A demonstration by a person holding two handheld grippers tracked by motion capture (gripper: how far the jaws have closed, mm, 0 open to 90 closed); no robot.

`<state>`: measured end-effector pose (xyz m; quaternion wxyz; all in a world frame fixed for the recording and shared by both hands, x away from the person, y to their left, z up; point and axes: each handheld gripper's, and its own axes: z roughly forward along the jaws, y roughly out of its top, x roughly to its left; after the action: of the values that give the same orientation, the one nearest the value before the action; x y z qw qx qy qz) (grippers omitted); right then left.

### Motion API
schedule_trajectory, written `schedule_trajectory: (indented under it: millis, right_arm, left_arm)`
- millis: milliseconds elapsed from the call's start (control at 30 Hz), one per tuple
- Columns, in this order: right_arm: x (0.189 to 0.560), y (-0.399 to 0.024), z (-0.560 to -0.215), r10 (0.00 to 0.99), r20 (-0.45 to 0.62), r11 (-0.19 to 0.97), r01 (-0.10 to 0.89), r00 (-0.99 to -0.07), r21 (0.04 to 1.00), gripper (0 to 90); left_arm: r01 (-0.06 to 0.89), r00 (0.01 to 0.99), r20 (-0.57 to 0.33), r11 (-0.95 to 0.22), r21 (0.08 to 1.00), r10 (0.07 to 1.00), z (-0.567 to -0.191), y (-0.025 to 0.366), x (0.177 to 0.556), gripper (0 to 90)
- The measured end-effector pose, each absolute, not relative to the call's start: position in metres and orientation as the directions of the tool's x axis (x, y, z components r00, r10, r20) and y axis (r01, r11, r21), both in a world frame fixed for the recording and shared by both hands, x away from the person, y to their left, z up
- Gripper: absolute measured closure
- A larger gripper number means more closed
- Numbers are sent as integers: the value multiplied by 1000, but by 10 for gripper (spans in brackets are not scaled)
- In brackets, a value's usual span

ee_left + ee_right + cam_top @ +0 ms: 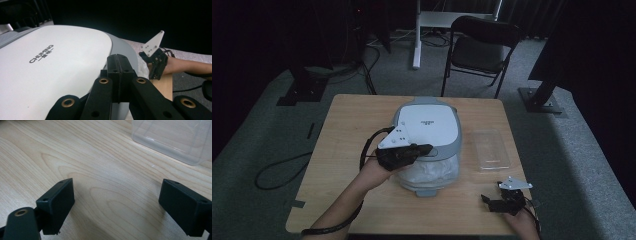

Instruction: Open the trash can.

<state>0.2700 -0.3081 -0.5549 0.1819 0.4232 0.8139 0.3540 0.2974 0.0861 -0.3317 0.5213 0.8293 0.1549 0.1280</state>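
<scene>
Here, closed left claw (120, 75) over appliance lid (428, 123), right claw (117, 205) spread

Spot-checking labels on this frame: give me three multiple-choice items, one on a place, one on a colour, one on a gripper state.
1. Where is the clear plastic tray?
A. right of the bin
B. on the bin's lid
C. on the chair

2. What colour is the bin's lid panel?
A. red
B. white
C. black

3. How do the right hand-held gripper's jaws stand?
A. wide apart over bare wood
B. closed on the tray
C. closed on a bag

Key: 1 A, the high view shows it on the table beside the bin; 2 B, white with grey rim; 3 A, the right gripper view shows the gap.
</scene>
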Motion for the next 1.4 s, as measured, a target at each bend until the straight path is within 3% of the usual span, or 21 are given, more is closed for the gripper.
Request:
schedule_trajectory:
  millis: [167, 467, 567, 667, 867, 1133, 1233, 1300, 1400]
  right_arm:
    - [270, -308, -555, 818, 3, 391, 560, -575, 730, 124]
    - [270, -308, -555, 819, 3, 391, 560, -574, 730, 124]
    - [270, -308, -555, 819, 3, 390, 561, -574, 730, 124]
    - [270, -308, -555, 819, 3, 390, 561, -574, 730, 124]
    - [270, -308, -555, 820, 3, 390, 561, -573, 730, 124]
    - [270, -308, -555, 819, 3, 390, 561, -573, 730, 124]
    - [270, -308, -555, 819, 3, 390, 561, -573, 730, 124]
    - [270, -308, -555, 819, 3, 390, 561, -573, 730, 124]
    - [270, -308, -555, 819, 3, 390, 561, -573, 730, 124]
  left_arm:
    - [143, 929, 17, -401, 905, 370, -332, 86, 299, 900]
    - [124, 917, 74, -456, 881, 393, -329, 77, 292, 900]
    - [91, 931, 95, -475, 875, 354, -329, 74, 289, 900]
    - [113, 928, 73, -464, 879, 364, -329, 74, 289, 900]
    - [165, 927, -7, -393, 905, 374, -325, 85, 298, 730]
    - [187, 914, -33, -348, 919, 405, -323, 95, 306, 545]
    - [192, 906, -32, -343, 920, 421, -323, 96, 306, 417]
    - [202, 905, -41, -344, 917, 423, -322, 97, 307, 264]
    - [197, 887, -12, -354, 914, 462, -321, 99, 306, 117]
